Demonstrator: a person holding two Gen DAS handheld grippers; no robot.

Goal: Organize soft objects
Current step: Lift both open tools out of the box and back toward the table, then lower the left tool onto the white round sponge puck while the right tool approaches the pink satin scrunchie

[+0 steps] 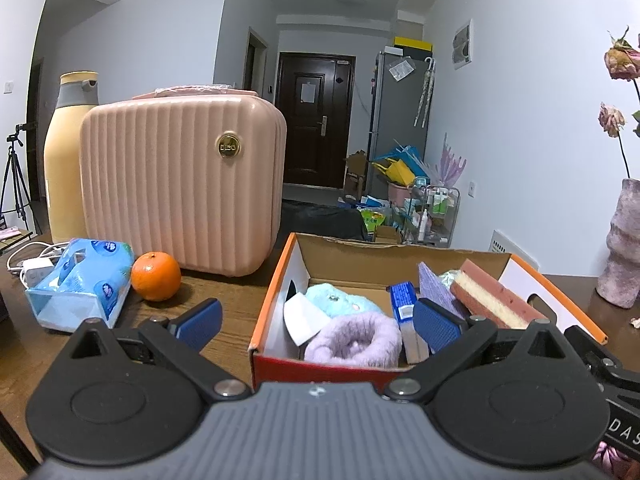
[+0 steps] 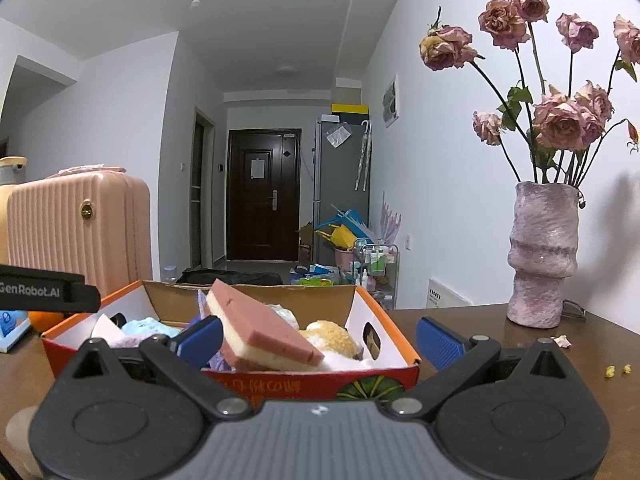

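Note:
An orange-rimmed cardboard box (image 1: 276,280) (image 2: 394,334) sits on the dark wooden table. In it lie a lilac fuzzy item (image 1: 354,342), a light blue plush (image 1: 340,300), a blue pack (image 1: 402,300), a purple cloth (image 1: 438,284) and a pink and yellow sponge (image 1: 494,294) (image 2: 260,324), which leans on the box's contents. A tan plush (image 2: 332,338) lies at the box's right end. My left gripper (image 1: 318,320) is open just in front of the box. My right gripper (image 2: 320,336) is open too, empty, at the box's near wall.
Left of the box are an orange (image 1: 156,276), a blue tissue pack (image 1: 80,282), a pink ribbed case (image 1: 180,184) and a cream bottle (image 1: 66,152). A vase of dried roses (image 2: 542,256) stands at the right. Crumbs (image 2: 616,370) lie on the table nearby.

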